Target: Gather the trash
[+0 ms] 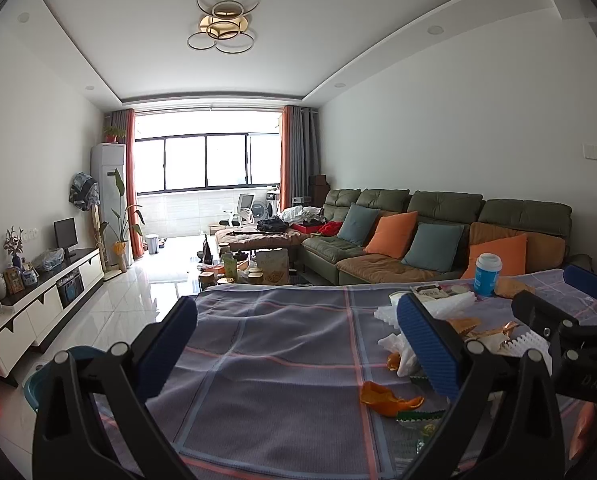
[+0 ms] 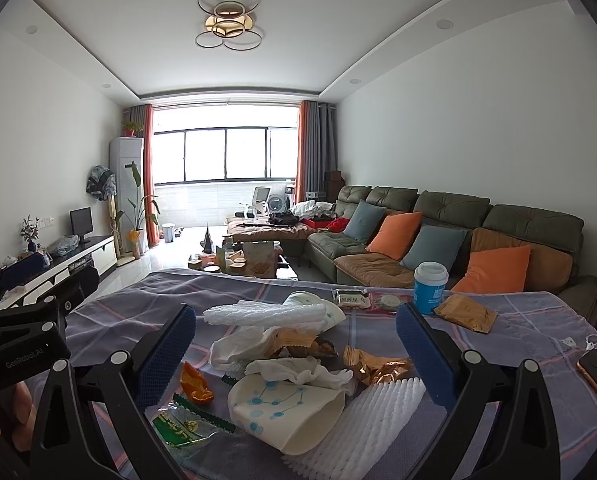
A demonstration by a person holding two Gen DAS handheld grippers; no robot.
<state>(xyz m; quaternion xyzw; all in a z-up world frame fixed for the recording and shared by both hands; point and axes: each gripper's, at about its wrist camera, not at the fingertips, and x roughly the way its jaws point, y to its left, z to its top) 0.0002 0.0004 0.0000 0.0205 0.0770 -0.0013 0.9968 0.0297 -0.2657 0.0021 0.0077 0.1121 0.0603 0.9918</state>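
Both tongs spread wide: left gripper (image 1: pixel 296 346) over bare cloth (image 1: pixel 282 320), right gripper (image 2: pixel 296 346) over the trash (image 2: pixel 290 360) (wrappers, cups) at lower centre.

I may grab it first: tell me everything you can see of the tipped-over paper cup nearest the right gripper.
The paper cup is cream-white with a light-blue dot-and-line print. It lies on its side on the plaid tablecloth, dented, its open mouth toward the camera and to the right. Crumpled tissue rests against it; white foam netting touches its right side.

Two low wrist views across one littered table (image 1: pixel 282 332).
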